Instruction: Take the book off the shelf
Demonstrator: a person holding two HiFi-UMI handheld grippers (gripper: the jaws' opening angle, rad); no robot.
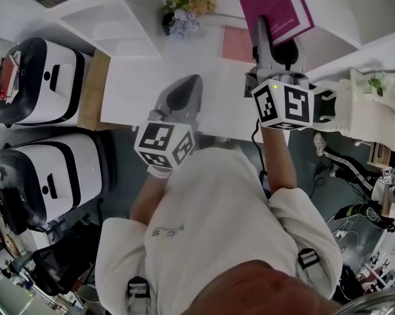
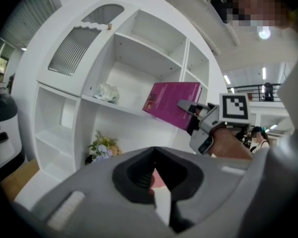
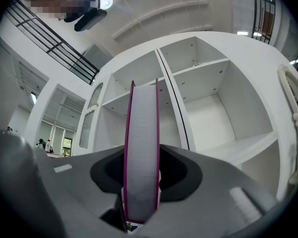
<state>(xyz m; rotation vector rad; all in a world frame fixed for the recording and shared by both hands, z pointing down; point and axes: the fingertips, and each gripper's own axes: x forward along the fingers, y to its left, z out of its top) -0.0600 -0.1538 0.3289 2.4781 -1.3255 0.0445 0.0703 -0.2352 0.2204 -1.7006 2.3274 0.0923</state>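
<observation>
My right tool [image 1: 276, 38] is clamped on the magenta book [image 1: 271, 2], apparently clear of the shelf [image 2: 117, 106]. My left tool [image 1: 187, 87] hangs empty, jaws together. Only withdrawal seems left.

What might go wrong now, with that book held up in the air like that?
The right gripper pinches the book only near one edge, so it may swing or slip. If it drops, it could hit the flowers lower down. The left gripper gives no support.

Lab hall — white shelf [image 2: 135, 81], boxy machines [image 1: 43, 87]
</observation>
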